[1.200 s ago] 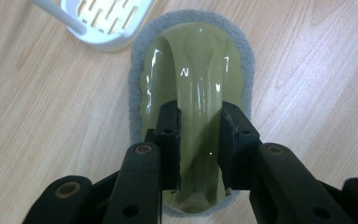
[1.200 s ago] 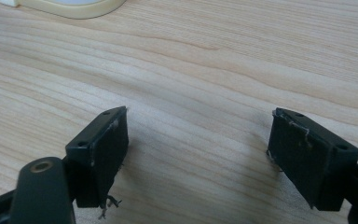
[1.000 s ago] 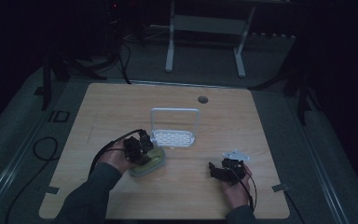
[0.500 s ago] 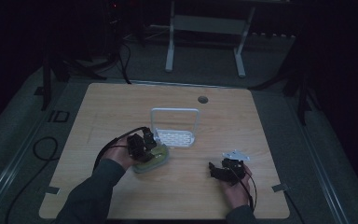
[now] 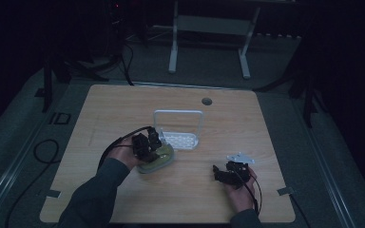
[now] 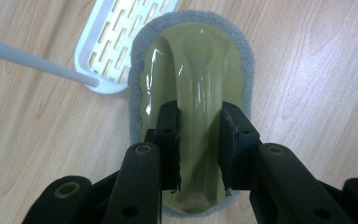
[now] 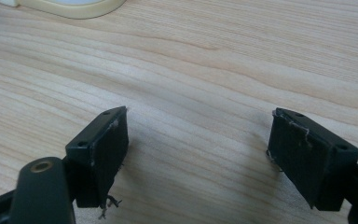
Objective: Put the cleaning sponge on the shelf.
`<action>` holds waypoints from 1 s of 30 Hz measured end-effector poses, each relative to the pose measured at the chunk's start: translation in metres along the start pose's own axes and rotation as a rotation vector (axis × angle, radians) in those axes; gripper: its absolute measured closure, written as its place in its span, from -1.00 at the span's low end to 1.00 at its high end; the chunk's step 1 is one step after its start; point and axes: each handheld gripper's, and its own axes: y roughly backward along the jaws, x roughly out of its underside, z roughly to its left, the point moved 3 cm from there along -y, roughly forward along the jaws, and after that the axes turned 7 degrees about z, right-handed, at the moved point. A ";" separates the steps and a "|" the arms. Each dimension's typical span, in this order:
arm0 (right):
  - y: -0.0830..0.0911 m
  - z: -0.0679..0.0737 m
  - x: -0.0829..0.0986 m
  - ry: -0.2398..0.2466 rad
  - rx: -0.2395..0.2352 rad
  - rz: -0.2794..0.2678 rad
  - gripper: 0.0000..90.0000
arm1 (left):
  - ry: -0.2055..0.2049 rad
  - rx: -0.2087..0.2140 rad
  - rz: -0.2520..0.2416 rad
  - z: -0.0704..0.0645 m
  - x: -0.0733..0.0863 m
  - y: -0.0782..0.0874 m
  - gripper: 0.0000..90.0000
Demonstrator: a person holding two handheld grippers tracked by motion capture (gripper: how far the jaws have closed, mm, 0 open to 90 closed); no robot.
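1 tongs (image 6: pixel 199 140) grips scrubber (image 6: pixel 191 60).

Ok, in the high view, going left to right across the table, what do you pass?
Left gripper closed on the green scrubbing sponge's handle → white rack → right gripper, jaws open above bare table.

We see a wooden table (image 5: pixel 123 109) with a round grommet hole (image 5: pixel 206 101) at 12 o'clock. Beyond it, at 12 o'clock, a white metal stand (image 5: pixel 209 28) rests on the dark floor (image 5: pixel 24 142).
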 end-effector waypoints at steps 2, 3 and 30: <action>0.000 0.000 0.000 0.000 0.000 0.000 -0.56 | -0.007 0.001 0.000 0.001 -0.001 0.001 0.59; 0.000 0.000 0.000 0.000 0.000 0.000 -0.56 | -0.008 0.000 0.000 0.001 -0.002 0.001 0.59; 0.000 0.000 0.000 0.000 0.000 -0.001 -0.56 | -0.056 -0.026 -0.034 0.007 -0.023 0.006 0.59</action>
